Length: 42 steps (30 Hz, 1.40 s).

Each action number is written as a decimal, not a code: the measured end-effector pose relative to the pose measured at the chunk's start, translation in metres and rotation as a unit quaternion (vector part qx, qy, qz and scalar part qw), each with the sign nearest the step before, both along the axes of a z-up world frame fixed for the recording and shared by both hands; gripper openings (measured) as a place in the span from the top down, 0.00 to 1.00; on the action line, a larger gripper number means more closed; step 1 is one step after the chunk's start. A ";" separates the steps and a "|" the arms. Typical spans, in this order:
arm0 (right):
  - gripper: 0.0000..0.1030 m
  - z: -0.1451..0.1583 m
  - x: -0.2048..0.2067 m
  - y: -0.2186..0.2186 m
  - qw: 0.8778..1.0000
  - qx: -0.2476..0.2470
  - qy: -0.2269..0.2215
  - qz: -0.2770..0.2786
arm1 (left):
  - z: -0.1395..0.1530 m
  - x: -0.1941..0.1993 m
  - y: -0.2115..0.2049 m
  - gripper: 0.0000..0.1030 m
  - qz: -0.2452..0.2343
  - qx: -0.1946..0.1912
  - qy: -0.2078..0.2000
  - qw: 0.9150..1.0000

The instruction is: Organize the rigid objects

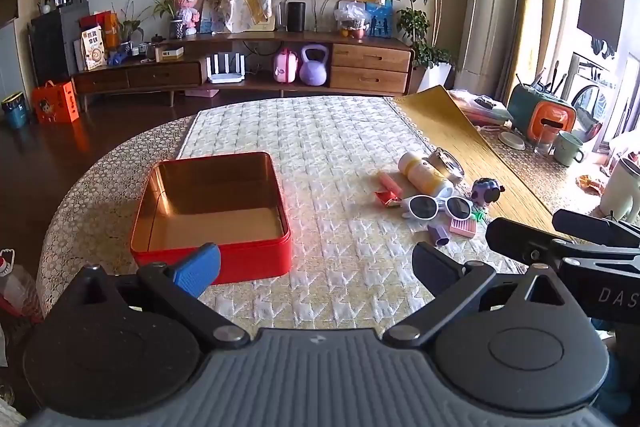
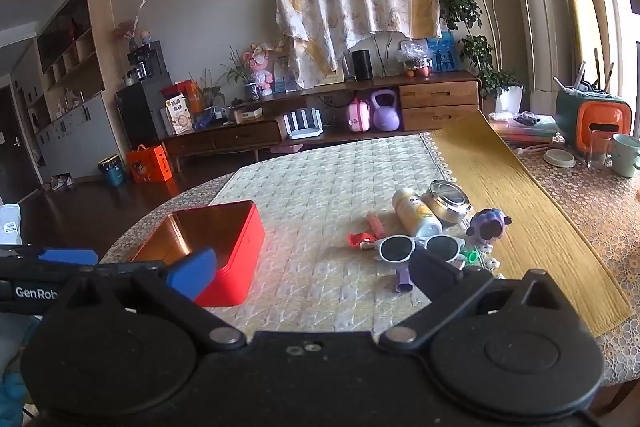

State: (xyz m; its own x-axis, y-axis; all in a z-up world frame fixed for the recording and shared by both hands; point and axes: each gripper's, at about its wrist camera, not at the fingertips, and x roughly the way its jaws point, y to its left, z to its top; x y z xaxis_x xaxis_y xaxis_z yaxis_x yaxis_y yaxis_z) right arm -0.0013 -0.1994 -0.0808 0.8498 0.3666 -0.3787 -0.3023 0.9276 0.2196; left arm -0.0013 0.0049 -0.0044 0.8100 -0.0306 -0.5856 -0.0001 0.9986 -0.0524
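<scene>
An empty red tin box with a gold inside sits on the quilted mat at the left. To its right lies a small pile: white sunglasses, a cream and yellow bottle on its side, a round metal tin, a purple toy figure, a pink stick, a red wrapper, a pink comb and a purple piece. My left gripper stands open near the mat's front edge, nothing between its fingers. My right gripper is open too, hovering before the pile.
A yellow runner lies right of the mat. Beyond it stand a green mug, a glass, an orange and green holder and a white cup. A low wooden cabinet lines the far wall. The table's curved edge falls off at the left.
</scene>
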 end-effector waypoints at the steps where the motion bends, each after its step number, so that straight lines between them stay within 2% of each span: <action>1: 0.00 0.000 0.000 0.000 1.000 0.000 0.000 0.000 | 0.000 -0.001 -0.001 0.00 0.000 0.002 0.000 1.000; 25: 0.00 0.000 -0.001 0.000 1.000 -0.002 -0.003 0.000 | -0.003 0.002 -0.003 0.00 -0.003 0.006 0.002 1.000; 30: 0.00 0.001 0.005 -0.006 1.000 -0.011 -0.008 -0.005 | -0.002 0.015 -0.008 0.00 -0.013 0.018 -0.003 1.000; 35: 0.00 0.003 0.023 -0.024 0.999 -0.024 -0.007 -0.023 | 0.001 0.036 -0.013 0.00 -0.020 0.010 -0.003 1.000; 42: 0.01 0.008 0.053 -0.052 0.998 -0.054 -0.010 -0.035 | 0.004 0.074 -0.038 0.00 -0.041 0.023 -0.008 0.999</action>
State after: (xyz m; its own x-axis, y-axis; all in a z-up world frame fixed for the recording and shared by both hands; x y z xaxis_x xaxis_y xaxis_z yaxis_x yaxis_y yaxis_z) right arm 0.0516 -0.2513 -0.0731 0.8797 0.2642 -0.3955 -0.2390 0.9645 0.1126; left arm 0.0727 -0.0330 -0.0001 0.8155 -0.0715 -0.5744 0.0828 0.9965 -0.0064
